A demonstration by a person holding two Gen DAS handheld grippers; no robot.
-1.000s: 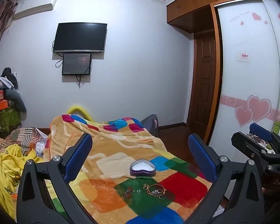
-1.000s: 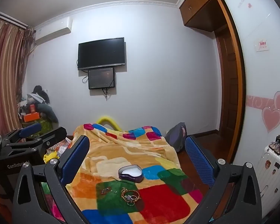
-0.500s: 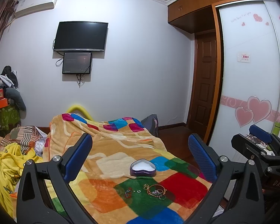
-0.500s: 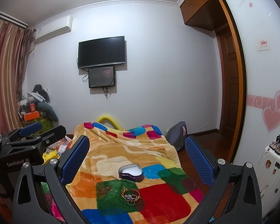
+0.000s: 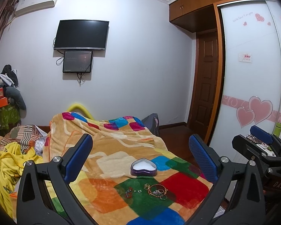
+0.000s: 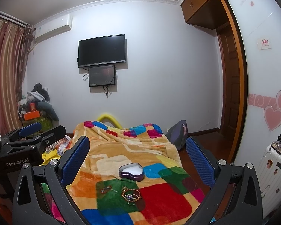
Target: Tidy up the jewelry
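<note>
A purple heart-shaped box [image 5: 143, 167] with a white lining stands open on the colourful blanket [image 5: 110, 157]; it also shows in the right wrist view [image 6: 131, 171]. In front of it lie a gold bracelet with rings [image 5: 157, 190] [image 6: 131, 195], a small ring [image 5: 139, 190] and a dark earring [image 5: 128, 194] [image 6: 105, 189]. My left gripper [image 5: 140, 157] is open and empty, held above the blanket, short of the jewelry. My right gripper [image 6: 137, 155] is open and empty, likewise above it. Each gripper shows at the edge of the other's view.
The blanket covers a bed. Yellow and striped bedding [image 5: 7, 161] lies to the left. A wardrobe with heart stickers [image 5: 252, 93] and a white suitcase [image 6: 271, 170] stand to the right. A TV [image 5: 81, 34] hangs on the far wall.
Both views have tilted very slightly; the grippers stay open and nearly still. The jewelry and box have not moved.
</note>
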